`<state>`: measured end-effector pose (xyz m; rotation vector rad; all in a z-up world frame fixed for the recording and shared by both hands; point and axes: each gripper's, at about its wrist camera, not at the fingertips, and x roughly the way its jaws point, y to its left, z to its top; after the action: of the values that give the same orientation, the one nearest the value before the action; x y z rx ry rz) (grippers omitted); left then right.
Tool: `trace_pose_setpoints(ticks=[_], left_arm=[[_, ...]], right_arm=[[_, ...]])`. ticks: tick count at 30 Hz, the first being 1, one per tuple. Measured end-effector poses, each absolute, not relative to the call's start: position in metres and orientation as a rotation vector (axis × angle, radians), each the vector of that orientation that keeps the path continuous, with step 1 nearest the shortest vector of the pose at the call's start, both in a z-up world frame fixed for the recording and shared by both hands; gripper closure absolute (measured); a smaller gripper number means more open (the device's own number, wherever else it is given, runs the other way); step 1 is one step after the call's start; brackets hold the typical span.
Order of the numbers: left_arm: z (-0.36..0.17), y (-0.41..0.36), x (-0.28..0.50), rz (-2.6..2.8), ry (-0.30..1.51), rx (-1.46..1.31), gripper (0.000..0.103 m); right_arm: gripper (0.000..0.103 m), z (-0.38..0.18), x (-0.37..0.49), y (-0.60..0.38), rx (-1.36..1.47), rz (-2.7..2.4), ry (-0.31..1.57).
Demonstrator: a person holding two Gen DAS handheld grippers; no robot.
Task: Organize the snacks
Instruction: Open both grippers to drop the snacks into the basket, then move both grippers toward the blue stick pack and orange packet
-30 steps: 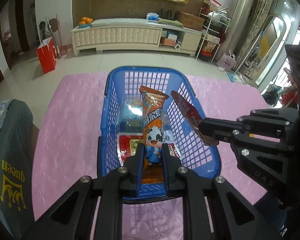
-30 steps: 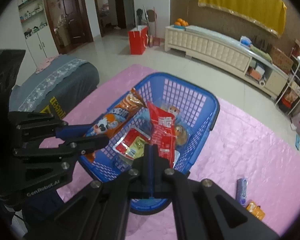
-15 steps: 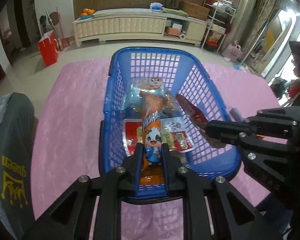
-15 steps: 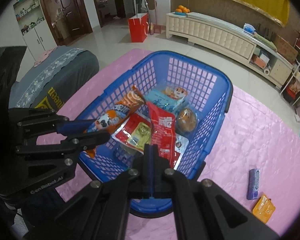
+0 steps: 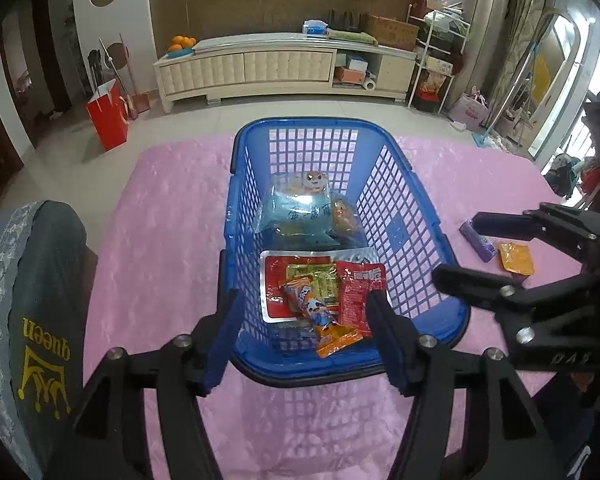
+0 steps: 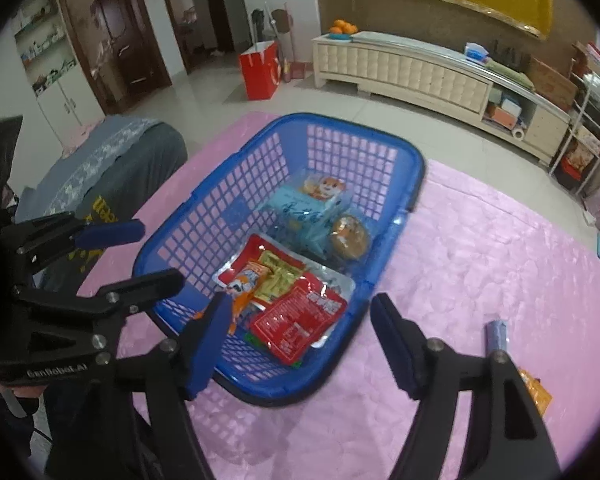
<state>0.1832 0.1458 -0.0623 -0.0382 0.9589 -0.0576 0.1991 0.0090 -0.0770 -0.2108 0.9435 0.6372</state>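
Note:
A blue plastic basket (image 5: 400, 184) (image 6: 236, 184) stands on the pink cloth. In it lie an orange cartoon snack stick (image 5: 320, 316) (image 6: 242, 284), a red packet (image 5: 358, 292) (image 6: 300, 320), a red-and-yellow tray pack (image 5: 300, 276), a light blue bag (image 5: 296, 216) (image 6: 312, 204) and a round bun (image 6: 350, 236). My left gripper (image 5: 304, 332) is open and empty above the basket's near rim. My right gripper (image 6: 300, 340) is open and empty above the near rim too.
A purple stick (image 5: 478, 240) (image 6: 496, 334) and an orange sachet (image 5: 516, 258) (image 6: 534, 390) lie on the pink cloth (image 5: 160, 240) right of the basket. A grey cushion (image 5: 28, 300) sits at the left. A white cabinet (image 5: 284, 68) stands far behind.
Both grippers opened and let go: the orange snack stick and the red packet dropped into the basket. Both grippers pulled back from the basket.

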Motion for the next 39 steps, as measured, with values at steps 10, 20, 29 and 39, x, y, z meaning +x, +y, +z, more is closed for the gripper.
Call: trace_pose_setpoints(ticks=[10, 20, 29, 39], left_arm=[[-0.034, 0.100, 0.178, -0.088, 0.911, 0.008, 0.036], [-0.026, 0.009, 0.194, -0.187, 0.890, 0.069, 0.029], [-0.046, -0.067, 0.224, -0.269, 0.930, 0.074, 0.029], [-0.110, -0.110, 0.244, -0.299, 1.055, 0.107, 0.029]], right_arm=[[0.025, -0.054, 0.191, -0.065, -0.177, 0.532, 0.890], [0.015, -0.041, 0.190, -0.150, -0.143, 0.413, 0.862], [0.014, -0.065, 0.195, -0.213, -0.137, 0.351, 0.914], [0.014, -0.128, 0.212, -0.239, -0.259, 0.458, 0.996]])
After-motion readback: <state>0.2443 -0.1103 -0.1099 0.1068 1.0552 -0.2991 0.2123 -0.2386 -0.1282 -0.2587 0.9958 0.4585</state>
